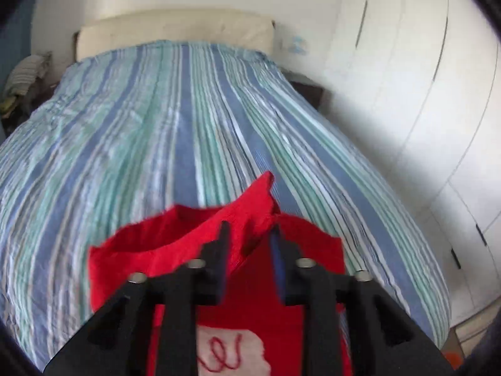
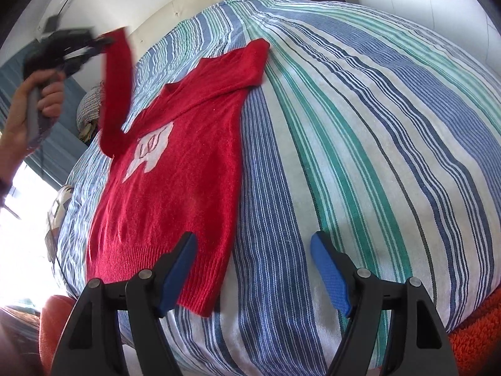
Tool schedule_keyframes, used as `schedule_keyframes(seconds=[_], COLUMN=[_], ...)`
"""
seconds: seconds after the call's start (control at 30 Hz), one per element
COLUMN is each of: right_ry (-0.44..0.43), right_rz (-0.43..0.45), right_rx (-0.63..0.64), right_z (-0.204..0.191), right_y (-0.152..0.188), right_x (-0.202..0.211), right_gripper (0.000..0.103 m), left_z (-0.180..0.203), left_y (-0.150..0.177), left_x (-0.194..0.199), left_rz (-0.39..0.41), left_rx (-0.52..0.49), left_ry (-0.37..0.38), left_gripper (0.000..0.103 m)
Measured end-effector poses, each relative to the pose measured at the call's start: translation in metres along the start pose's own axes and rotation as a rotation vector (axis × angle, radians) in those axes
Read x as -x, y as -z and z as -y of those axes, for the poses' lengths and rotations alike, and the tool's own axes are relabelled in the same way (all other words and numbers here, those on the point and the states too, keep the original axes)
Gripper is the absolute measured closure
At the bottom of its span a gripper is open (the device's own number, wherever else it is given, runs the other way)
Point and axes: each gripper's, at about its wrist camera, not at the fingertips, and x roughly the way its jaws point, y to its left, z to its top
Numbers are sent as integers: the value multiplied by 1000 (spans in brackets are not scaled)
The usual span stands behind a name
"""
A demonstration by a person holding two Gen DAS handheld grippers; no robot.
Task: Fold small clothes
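A small red knit sweater (image 2: 184, 169) with a white patch on its chest lies flat on the striped bedspread (image 2: 360, 144). My left gripper (image 1: 249, 230) is shut on the sweater's left sleeve (image 1: 250, 210) and holds it lifted above the body. In the right wrist view the left gripper (image 2: 103, 42) shows at the upper left with the sleeve (image 2: 116, 94) hanging from it. The other sleeve (image 2: 250, 62) lies folded at the far shoulder. My right gripper (image 2: 253, 238) is open and empty, low over the bed near the sweater's hem (image 2: 200, 288).
The bed has a cream headboard (image 1: 175, 31) at the far end. White wardrobe doors (image 1: 422, 94) stand on the right. A pile of clothes (image 1: 25, 75) lies beside the bed at the left. An orange rug (image 2: 476, 338) lies beside the bed.
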Motion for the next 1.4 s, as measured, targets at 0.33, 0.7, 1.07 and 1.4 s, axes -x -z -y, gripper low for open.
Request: schedule_keyframes(seconds=[0.33, 0.7, 1.07, 1.4], right_ry=[-57, -53, -15, -36], right_rz=[0, 0, -8, -13], right_rx=[-59, -61, -21, -25], right_z=[12, 12, 4, 9], right_y=[-1, -3, -3, -5], right_x=[0, -5, -10, -13], right_gripper=[28, 27, 23, 21], left_z=[-52, -189, -222, -223], left_y=[152, 159, 159, 165], left_x=[10, 4, -42, -31], left_rz=[-173, -139, -103, -114], left_rx=[-54, 46, 208, 226], left_ry=[-78, -252, -259, -235], left_gripper=[26, 26, 98, 85])
